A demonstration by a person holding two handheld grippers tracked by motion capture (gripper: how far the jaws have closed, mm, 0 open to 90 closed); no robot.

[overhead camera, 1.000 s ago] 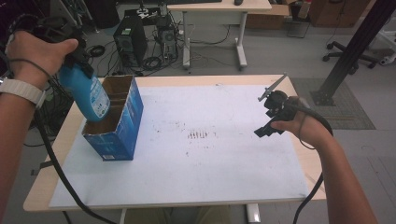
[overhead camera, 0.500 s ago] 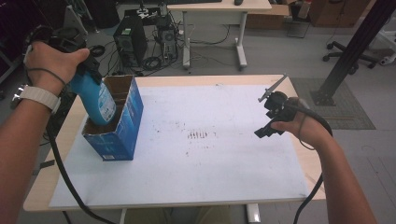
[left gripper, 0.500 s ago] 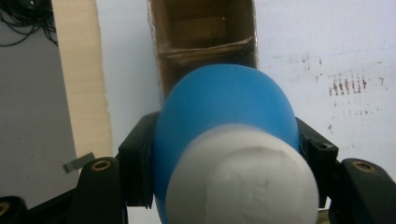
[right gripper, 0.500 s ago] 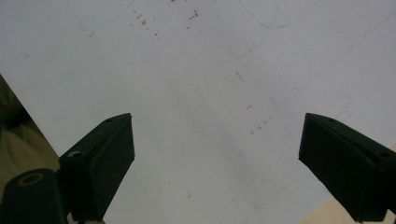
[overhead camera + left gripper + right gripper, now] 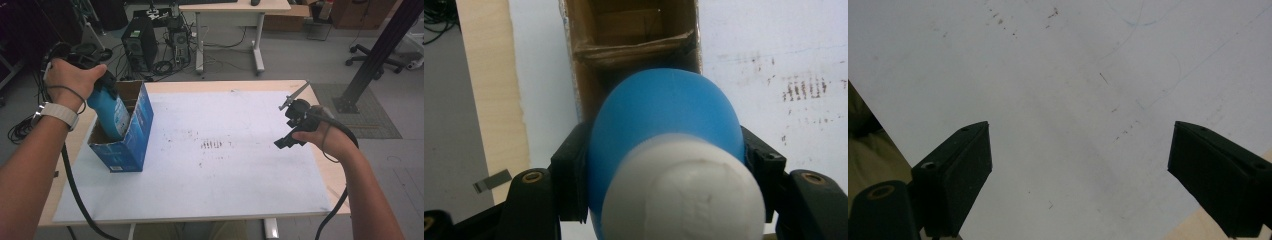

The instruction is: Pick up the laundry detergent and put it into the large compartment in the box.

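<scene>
We've got the left gripper (image 5: 664, 165) clamped on the blue bottle (image 5: 112, 112), bottom end dipping into the open box (image 5: 131, 142) near the table's left edge; right gripper (image 5: 1078, 175) hangs wide open, holding nothing.

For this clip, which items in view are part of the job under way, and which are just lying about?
In the job:
- blue bottle with white cap, clamped in the left gripper, partly inside the box
- blue cardboard box, open top
- white table sheet

Lying about:
- right gripper, open, holding nothing
- computer tower and cables on the floor
- far desk
- office chair
</scene>
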